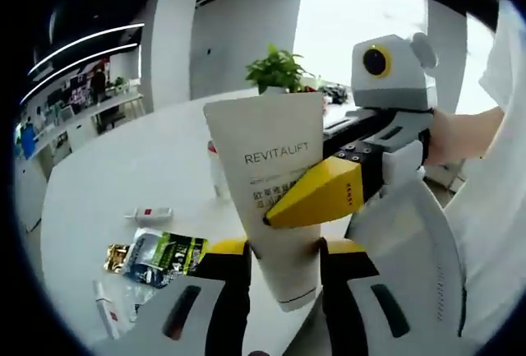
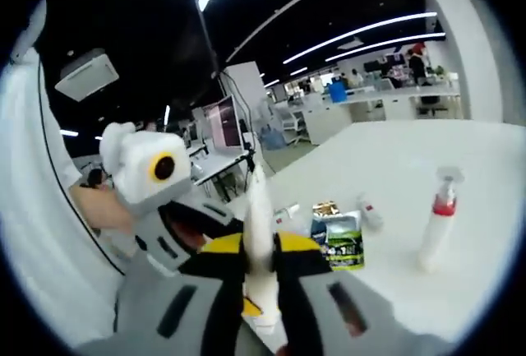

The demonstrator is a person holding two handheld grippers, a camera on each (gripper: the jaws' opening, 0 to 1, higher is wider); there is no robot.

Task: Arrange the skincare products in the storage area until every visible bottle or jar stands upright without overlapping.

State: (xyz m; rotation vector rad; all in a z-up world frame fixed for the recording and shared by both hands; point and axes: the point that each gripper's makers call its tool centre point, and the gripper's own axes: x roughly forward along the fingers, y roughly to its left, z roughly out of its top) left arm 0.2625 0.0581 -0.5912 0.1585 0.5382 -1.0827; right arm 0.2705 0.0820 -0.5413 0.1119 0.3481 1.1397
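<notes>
Left gripper (image 1: pixel 283 251): grey moulded body, black jaw arms with yellow tips and dark slotted recesses. Right gripper (image 1: pixel 283 212): yellow wedge-shaped jaw bearing small dark lettering, black block with screws behind it. The person wears a white short sleeve (image 1: pixel 501 60).
</notes>
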